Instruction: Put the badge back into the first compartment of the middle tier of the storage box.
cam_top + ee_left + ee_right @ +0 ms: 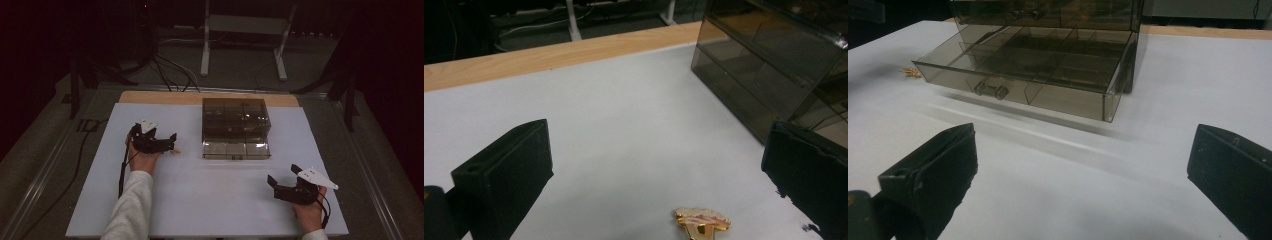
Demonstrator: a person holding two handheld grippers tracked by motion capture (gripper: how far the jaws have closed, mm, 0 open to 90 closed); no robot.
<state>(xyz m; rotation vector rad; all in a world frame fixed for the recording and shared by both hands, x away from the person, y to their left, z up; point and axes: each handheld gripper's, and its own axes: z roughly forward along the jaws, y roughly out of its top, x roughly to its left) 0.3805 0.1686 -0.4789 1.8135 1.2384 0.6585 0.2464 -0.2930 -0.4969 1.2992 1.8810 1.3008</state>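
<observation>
with the gold hair clip lying on the white mat just left of the smoked acrylic drawer organiser, lower the left gripper, jaws spread wide and empty, squarely over it before closing, while the right gripper, also spread, waits before the pulled-out bottom drawer.

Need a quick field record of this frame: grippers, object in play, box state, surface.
left gripper: jaws open, straddling the gold trinket, not closed on it
right gripper: jaws open, holding nothing, facing the drawer front
gold trinket: lying on the white mat, left of the box
smoked plastic box: bottom drawer pulled out, divided compartments, small handle
white mat: covers a wooden table
</observation>
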